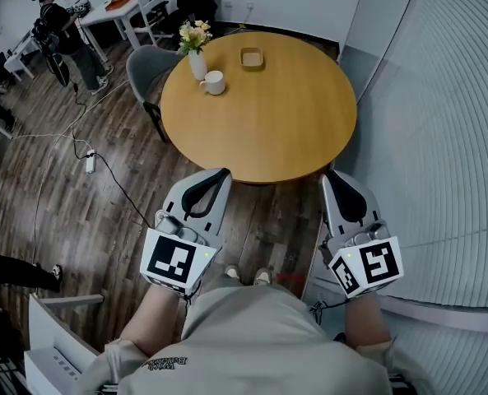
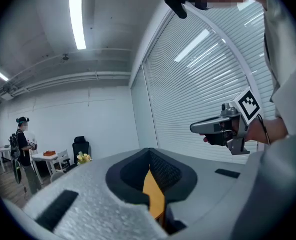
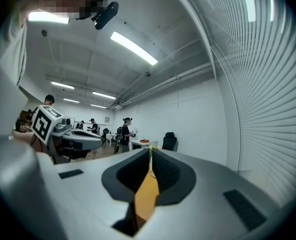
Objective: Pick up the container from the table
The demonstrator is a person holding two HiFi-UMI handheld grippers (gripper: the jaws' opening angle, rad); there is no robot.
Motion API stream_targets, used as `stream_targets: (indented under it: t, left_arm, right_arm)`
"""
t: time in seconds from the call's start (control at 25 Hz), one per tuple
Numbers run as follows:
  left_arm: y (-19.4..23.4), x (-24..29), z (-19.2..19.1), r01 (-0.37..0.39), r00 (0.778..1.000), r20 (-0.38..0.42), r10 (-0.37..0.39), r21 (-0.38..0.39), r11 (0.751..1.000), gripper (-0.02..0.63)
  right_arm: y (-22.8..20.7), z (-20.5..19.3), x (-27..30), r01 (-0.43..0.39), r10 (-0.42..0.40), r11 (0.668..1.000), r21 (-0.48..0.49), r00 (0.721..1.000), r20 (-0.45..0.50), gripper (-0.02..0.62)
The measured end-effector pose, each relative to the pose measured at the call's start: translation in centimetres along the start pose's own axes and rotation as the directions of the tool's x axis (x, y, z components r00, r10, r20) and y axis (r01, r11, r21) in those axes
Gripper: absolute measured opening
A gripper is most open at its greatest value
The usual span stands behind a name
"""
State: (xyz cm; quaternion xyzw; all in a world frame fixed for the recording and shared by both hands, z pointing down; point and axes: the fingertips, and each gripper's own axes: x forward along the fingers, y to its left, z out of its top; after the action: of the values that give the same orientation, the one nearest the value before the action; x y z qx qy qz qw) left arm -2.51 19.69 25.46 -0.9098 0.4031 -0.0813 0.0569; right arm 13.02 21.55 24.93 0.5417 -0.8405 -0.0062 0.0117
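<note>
The container (image 1: 252,58), a small shallow tan square dish, sits on the far side of the round wooden table (image 1: 268,130). My left gripper (image 1: 222,174) hovers at the table's near edge on the left, jaws together with nothing held. My right gripper (image 1: 330,174) hangs at the near edge on the right, also shut and empty. Both are far short of the container. In the left gripper view the jaws (image 2: 148,152) meet at a thin slit, with the right gripper (image 2: 221,127) beside them. The right gripper view shows its jaws (image 3: 150,152) closed and does not show the container.
A white mug (image 1: 214,82) and a vase of flowers (image 1: 196,49) stand at the table's far left. A grey chair (image 1: 145,66) is tucked behind it. A cable and power strip (image 1: 90,163) lie on the wood floor. A curved slatted wall (image 1: 441,138) runs along the right. A person (image 1: 62,31) stands far off.
</note>
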Motion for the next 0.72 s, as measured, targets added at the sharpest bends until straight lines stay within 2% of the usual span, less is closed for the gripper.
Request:
stream_targets:
  t: [0.12,0.36,0.72]
  left_arm:
    - [-0.5,0.2,-0.2,-0.01,1.0,0.001,0.01,0.019,1.0,0.021]
    - [-1.3,0.1,-0.9,-0.044,0.999,-0.016,0.044,-0.001,0.999,0.021]
    - [-1.5,1.4,-0.6,-0.052,0.999,-0.001,0.052,0.009,0.999,0.021]
  right_arm:
    - [-0.5,-0.5,-0.2,-0.009,0.009,1.0,0.002,1.0,0.003,0.038]
    - [-1.3,-2.0,-1.0,-0.023,0.023,1.0,0.006,1.0,-0.006,0.038]
    - [-2.5,-1.7,-0.6,-0.042,0.042,0.999,0.004,0.999,0.02,0.038]
